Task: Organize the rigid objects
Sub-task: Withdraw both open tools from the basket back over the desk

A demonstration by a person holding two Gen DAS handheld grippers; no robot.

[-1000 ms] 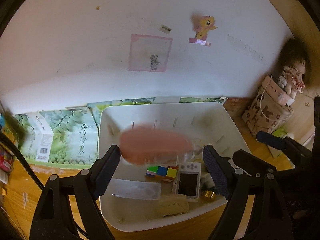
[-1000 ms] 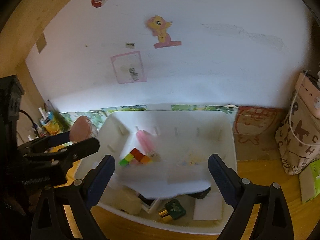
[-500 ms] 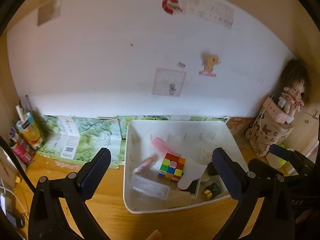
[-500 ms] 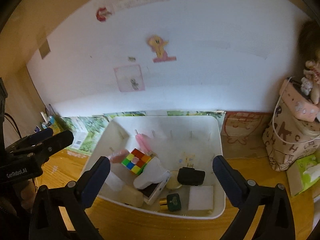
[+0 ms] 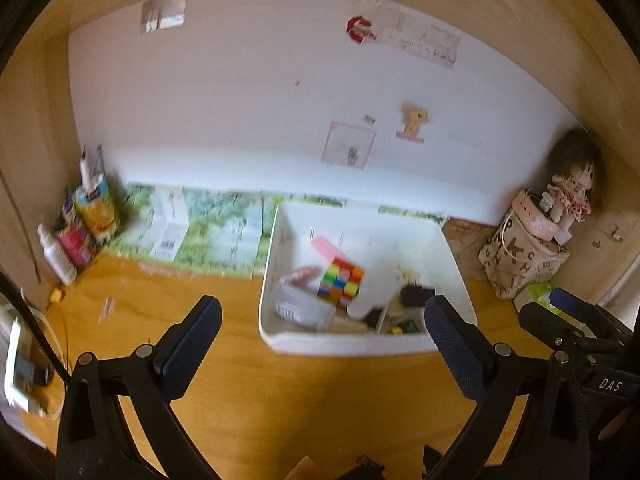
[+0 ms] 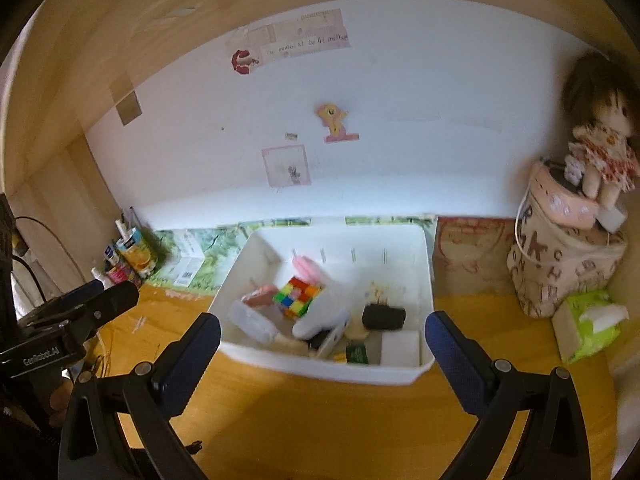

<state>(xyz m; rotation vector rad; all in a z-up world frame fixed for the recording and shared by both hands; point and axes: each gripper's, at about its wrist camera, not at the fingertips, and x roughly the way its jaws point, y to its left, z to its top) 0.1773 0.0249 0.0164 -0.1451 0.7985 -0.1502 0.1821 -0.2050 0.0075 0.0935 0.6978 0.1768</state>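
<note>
A white plastic bin [image 5: 280, 344] [image 6: 424, 248] stands on the wooden desk against the wall. Inside lie a colourful puzzle cube [image 5: 340, 284] [image 6: 298, 295], a pink comb [image 6: 308, 268], a pink-capped item [image 6: 260, 296], a clear box [image 5: 304, 310], a black block [image 6: 383, 317], a white pad [image 6: 400, 346] and a green-and-gold piece [image 6: 356, 354]. My left gripper [image 5: 322, 332] hangs open in front of the bin's left half, nothing between its fingers. My right gripper [image 6: 323, 340] is open too, hovering before the bin's front wall, empty.
Green printed cartons [image 5: 192, 228] lie along the wall left of the bin. Bottles and a juice carton [image 5: 94, 208] crowd the left corner. A patterned bag [image 6: 560, 268] with a doll [image 6: 600, 128] on top and a green tissue pack [image 6: 588, 326] stand at the right.
Both grippers have pulled back and up from the bin, which looks smaller now. The pink-capped item that was between the left fingers lies in the bin. Both jaws spread wider.
</note>
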